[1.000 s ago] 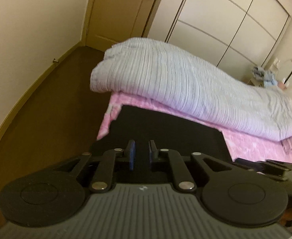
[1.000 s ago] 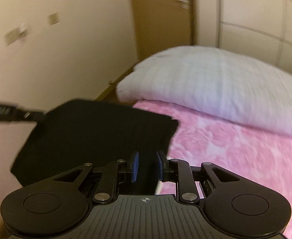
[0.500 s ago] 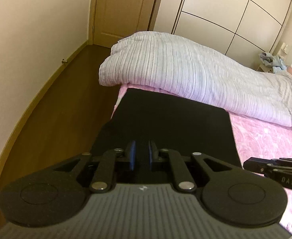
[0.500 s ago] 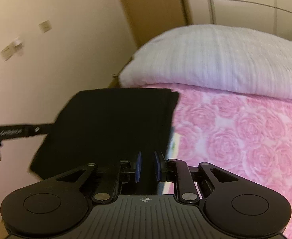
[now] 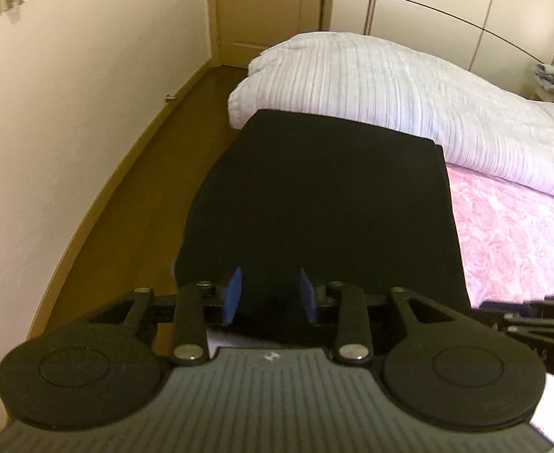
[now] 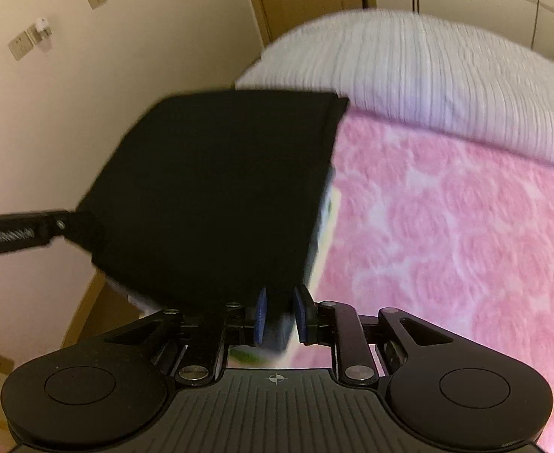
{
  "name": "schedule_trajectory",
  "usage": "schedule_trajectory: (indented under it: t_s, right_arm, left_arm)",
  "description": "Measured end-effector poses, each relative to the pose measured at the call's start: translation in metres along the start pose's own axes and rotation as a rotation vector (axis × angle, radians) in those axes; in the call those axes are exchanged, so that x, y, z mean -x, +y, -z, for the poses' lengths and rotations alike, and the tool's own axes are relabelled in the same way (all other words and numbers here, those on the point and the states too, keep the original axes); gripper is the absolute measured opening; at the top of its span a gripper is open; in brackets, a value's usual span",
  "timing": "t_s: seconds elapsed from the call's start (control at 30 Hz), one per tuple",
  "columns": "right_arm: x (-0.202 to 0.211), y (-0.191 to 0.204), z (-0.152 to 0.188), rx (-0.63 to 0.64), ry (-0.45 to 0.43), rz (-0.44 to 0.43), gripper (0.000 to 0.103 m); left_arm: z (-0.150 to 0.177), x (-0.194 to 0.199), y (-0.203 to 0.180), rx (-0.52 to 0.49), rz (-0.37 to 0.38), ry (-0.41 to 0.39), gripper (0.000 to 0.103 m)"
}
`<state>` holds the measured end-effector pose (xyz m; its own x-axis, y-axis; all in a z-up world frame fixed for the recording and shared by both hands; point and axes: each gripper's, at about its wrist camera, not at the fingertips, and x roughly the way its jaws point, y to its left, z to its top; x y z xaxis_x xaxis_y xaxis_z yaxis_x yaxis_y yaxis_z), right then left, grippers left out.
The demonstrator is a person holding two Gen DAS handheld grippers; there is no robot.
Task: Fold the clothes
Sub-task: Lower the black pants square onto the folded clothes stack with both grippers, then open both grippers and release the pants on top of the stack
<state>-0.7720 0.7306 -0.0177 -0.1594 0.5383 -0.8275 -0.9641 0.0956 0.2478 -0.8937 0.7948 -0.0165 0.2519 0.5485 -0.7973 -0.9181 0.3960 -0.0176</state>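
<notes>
A folded black garment (image 5: pixel 314 196) lies along the left edge of the bed's pink rose sheet (image 5: pixel 514 234), with its far edge against the striped duvet. My left gripper (image 5: pixel 270 294) is at the garment's near left edge. Its jaws are opening, and the blue pads stand clear of the cloth between them. In the right wrist view my right gripper (image 6: pixel 280 317) is at the near right corner of the garment (image 6: pixel 216 188). Those jaws are starting to open, but cloth still fills the narrow gap. The left gripper (image 6: pixel 84 226) shows at the garment's left corner.
A bulky grey-white striped duvet (image 5: pixel 409 87) is heaped across the bed behind the garment. Brown floor (image 5: pixel 144 196) runs between the bed and the cream wall at left, up to a closed door (image 5: pixel 265 3). Wardrobe doors (image 5: pixel 446 7) stand behind the bed.
The left jaws have gone from shut on the garment to apart. Both grippers carried the garment forward towards the duvet, and it now lies longer and flatter along the bed edge.
</notes>
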Motion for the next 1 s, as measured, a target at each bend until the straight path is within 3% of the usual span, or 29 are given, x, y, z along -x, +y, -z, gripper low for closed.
schedule_trajectory:
  t_s: [0.1, 0.27, 0.4, 0.8, 1.0]
  right_arm:
    - [0.011, -0.008, 0.012, -0.025, 0.028, -0.005, 0.029]
    - [0.040, -0.018, 0.022, -0.020, -0.001, -0.002, 0.044]
    - [0.058, -0.018, 0.032, 0.032, -0.032, 0.014, 0.051]
    - [0.103, -0.020, 0.043, 0.221, -0.133, 0.036, 0.057]
    - [0.107, -0.045, 0.046, 0.273, -0.088, -0.020, 0.058]
  left_arm:
    - [0.011, 0.017, -0.011, -0.008, -0.006, 0.012, 0.035]
    - [0.026, 0.045, -0.027, -0.047, -0.029, 0.008, 0.038]
    - [0.033, 0.067, -0.039, -0.042, -0.053, -0.024, 0.052]
    - [0.049, 0.110, -0.067, 0.075, -0.224, -0.072, 0.055]
    - [0.062, 0.120, -0.087, 0.165, -0.288, -0.059, 0.055]
